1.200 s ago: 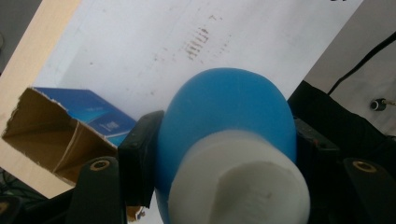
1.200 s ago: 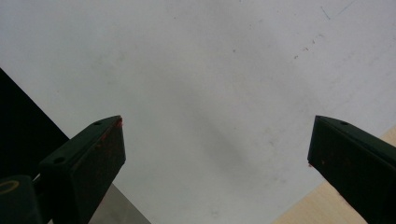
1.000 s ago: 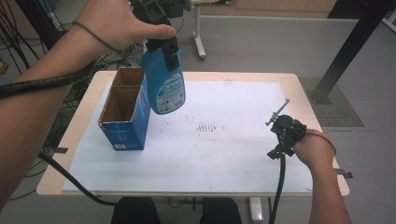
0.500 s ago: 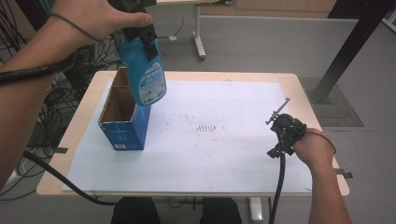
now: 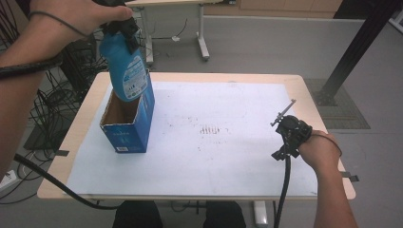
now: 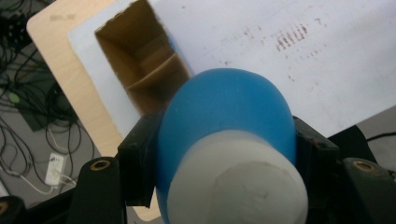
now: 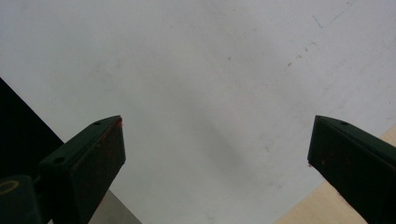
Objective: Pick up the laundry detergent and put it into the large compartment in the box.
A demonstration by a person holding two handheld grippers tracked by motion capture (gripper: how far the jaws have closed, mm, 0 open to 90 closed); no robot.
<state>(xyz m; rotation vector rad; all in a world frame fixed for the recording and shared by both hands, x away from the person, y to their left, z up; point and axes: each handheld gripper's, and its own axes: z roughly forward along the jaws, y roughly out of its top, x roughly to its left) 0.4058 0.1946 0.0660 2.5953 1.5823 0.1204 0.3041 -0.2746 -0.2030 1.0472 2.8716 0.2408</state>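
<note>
Item: blue bottle [image 5: 124, 71], white cap uppermost, label facing the camera in the high view. Held near its top by the left gripper [image 5: 121, 26], jaws closed on it from either side; in the left gripper view the black pads [image 6: 140, 154] press the blue shoulder just under the cap [image 6: 236, 186]. Long axis near upright, base tilted slightly toward the table's middle.

Position: hanging above the box [image 5: 128, 121], with the base at the far end of the open mouth, about level with the rim. Whether the base has passed the rim cannot be told.

Box: blue card, open top, standing on the white sheet [image 5: 228, 142] at the table's [image 5: 81, 118] left side. Long axis runs away from the person. The left gripper view looks down past the bottle into the brown interior [image 6: 140, 70], where a cardboard divider crosses it.

Governing relation: the opening lies directly below the bottle and slightly nearer the person; the move ahead is judged a straight descent along the bottle's own axis into the far compartment.

Right gripper [image 5: 285, 121]: jaws wide, holding nothing, resting low over the sheet at the right edge, well apart from the box. The left hand is the nearer.
</note>
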